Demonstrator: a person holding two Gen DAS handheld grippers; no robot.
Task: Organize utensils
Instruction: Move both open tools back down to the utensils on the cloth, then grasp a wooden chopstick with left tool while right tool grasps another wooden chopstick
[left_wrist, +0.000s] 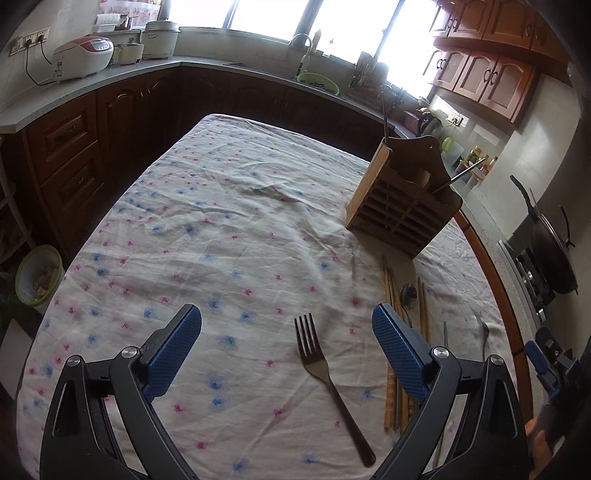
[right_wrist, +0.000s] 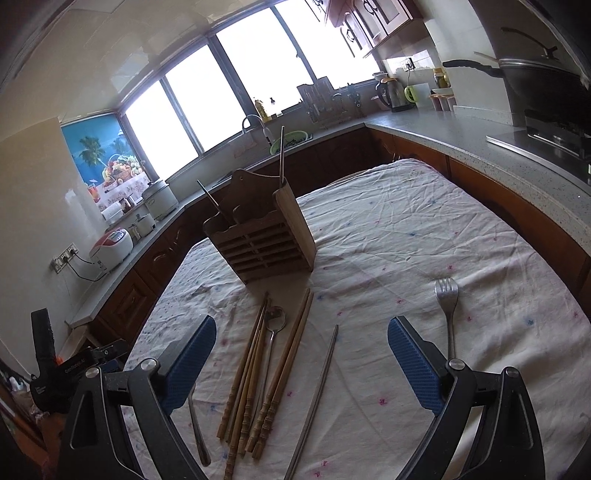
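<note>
left gripper (left_wrist: 287, 334) wide, empty, fork (left_wrist: 328, 373) flat between its fingers | right gripper (right_wrist: 301, 345) wide, empty over wooden chopsticks (right_wrist: 258, 373), spoon (right_wrist: 273, 332) | wooden holder (right_wrist: 260, 243) ahead | risk: thin fork slips, chopsticks scatter

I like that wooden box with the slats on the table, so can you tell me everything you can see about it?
The wooden holder is a brown utensil caddy standing upright on the flowered tablecloth. Its front is a grid of open slats, its sides are plain boards, and its taller back panel has a curved top. A divider seems to split it into compartments. Two thin metal utensil handles stick out of the top, one upright and one leaning. Wooden chopsticks lie on the cloth just in front, not touching it.
</note>
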